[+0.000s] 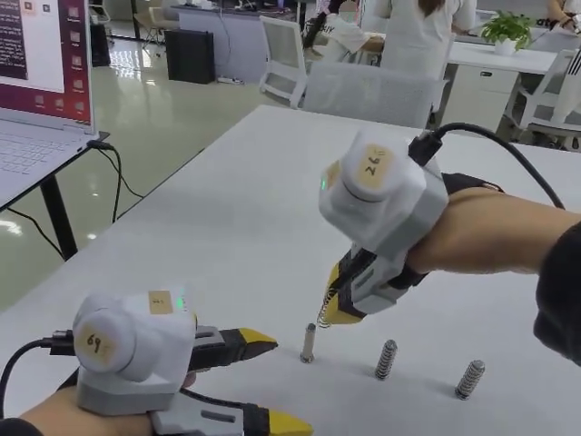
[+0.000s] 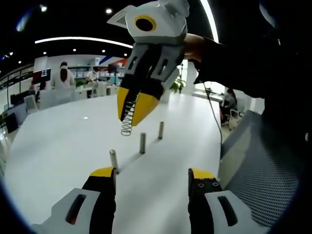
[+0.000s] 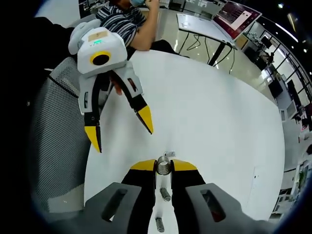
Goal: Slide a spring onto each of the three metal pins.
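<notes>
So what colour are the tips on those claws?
Yellow, clearest on the right gripper in the left gripper view.

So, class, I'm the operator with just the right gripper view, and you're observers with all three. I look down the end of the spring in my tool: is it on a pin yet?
Observer: Not yet. In the head view the spring hangs from the right tool, and its lower end is just above and beside the top of the bare pin.
Operator: And the other two pins?
Observer: Both already carry springs. The middle pin and the end pin stand in a row to the right of the bare one in the head view.
</notes>
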`<state>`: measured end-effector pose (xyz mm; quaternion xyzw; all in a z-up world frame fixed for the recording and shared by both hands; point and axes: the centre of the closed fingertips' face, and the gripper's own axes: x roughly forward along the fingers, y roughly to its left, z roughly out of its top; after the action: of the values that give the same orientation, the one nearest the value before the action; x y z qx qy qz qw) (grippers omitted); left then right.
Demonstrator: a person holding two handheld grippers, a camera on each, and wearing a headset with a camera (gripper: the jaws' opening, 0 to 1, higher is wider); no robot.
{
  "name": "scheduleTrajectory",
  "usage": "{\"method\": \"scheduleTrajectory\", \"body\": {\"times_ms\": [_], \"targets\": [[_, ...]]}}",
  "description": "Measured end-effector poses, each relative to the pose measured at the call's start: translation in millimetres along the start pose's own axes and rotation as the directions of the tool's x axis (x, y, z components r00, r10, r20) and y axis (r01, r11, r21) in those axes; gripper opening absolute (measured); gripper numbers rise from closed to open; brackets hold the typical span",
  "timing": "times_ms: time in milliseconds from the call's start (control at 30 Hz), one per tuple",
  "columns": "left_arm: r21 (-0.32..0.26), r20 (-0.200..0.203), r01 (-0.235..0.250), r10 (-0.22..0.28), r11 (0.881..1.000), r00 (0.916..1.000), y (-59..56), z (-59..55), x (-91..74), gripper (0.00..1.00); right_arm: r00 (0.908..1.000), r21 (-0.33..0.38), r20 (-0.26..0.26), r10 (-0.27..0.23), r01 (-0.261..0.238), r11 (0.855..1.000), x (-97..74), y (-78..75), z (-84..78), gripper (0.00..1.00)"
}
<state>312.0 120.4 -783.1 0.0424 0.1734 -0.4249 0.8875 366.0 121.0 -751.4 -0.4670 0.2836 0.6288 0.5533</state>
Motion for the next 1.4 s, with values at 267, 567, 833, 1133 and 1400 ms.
{"method": "scheduleTrajectory", "body": {"times_ms": [267,567,833,1133,1400], "targets": [[-0.005,0.000,0.002,-0.002,1.000,1.0000,-1.2,-1.5,0.1,0.58,1.0000,0.007,-0.002,0.000,0.000,1.000,10.1,-8.1,0.4,0.08],[-0.008,-0.001,0.000,0.000,1.000,1.0000,-1.5,-2.1,-0.5,0.60,0.9994,0.011,-0.030,0.015,-0.015,1.000,25.3,-14.0,-4.7,0.08],[-0.008,-0.007,-0.001,0.001,1.000,1.0000,-1.8,-3.5,-0.2,0.60,0.9990,0.020,-0.031,0.033,-0.033,0.999,33.5,-14.7,-4.6,0.08],[-0.010,-0.006,-0.002,0.002,1.000,1.0000,-1.2,-4.0,0.2,0.59,0.9981,0.026,-0.046,0.042,-0.041,0.999,40.3,-16.6,-8.3,0.08],[-0.006,-0.010,-0.002,0.002,1.000,0.9999,-0.3,-4.7,0.7,0.58,0.9973,0.030,-0.051,0.054,-0.052,0.998,44.4,-15.7,-9.2,0.08]]}}
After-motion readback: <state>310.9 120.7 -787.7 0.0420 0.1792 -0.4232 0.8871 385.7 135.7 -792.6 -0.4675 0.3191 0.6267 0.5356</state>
